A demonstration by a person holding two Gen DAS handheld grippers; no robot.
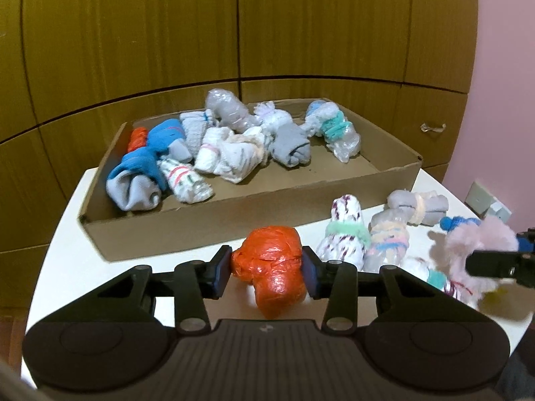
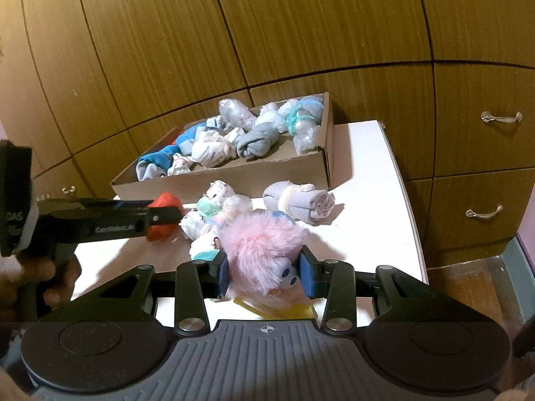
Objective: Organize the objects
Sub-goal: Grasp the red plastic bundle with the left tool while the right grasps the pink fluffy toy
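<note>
I am pinching an orange plastic-wrapped bundle (image 1: 272, 264) in my left gripper (image 1: 265, 272), at six o'clock from the cardboard box (image 1: 207, 224). My right gripper (image 2: 264, 275) is clamping a pink fluffy toy (image 2: 262, 250) above the white table (image 2: 374, 180).

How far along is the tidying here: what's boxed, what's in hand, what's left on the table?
Done: about a dozen rolled bundles already lie in the cardboard box. In hand: the left tool is shut on an orange bundle; the right tool is shut on a pink fluffy toy. Left: several bundles on the white table, including a grey roll and a teal-banded one.
</note>
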